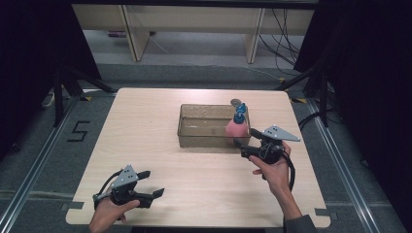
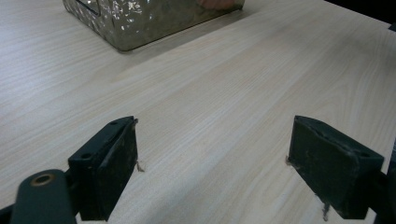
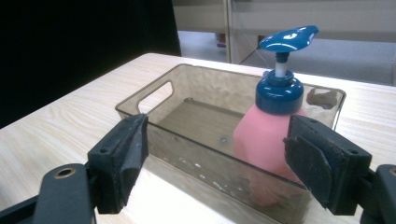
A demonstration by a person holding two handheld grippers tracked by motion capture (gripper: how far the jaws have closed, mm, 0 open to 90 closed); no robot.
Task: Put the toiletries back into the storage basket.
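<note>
A pink pump bottle [image 1: 236, 127] [image 3: 268, 137] with a blue cap and nozzle stands upright inside a clear brownish plastic bin [image 1: 194, 131] [image 3: 187, 140], at the bin's right end. My right gripper [image 1: 245, 142] [image 3: 215, 158] is open just in front of the bin's near wall, its jaws wide apart and empty. My left gripper [image 1: 151, 183] [image 2: 212, 163] is open over bare table at the near left, with nothing between its jaws. The bin's corner [image 2: 140, 23] appears at the top of the left gripper view.
The light wooden table [image 1: 145, 145] holds a small dark round object [image 1: 236, 102] just behind the bin. Beyond the table are a grey floor, wooden furniture legs and cables. Black curtains stand on both sides.
</note>
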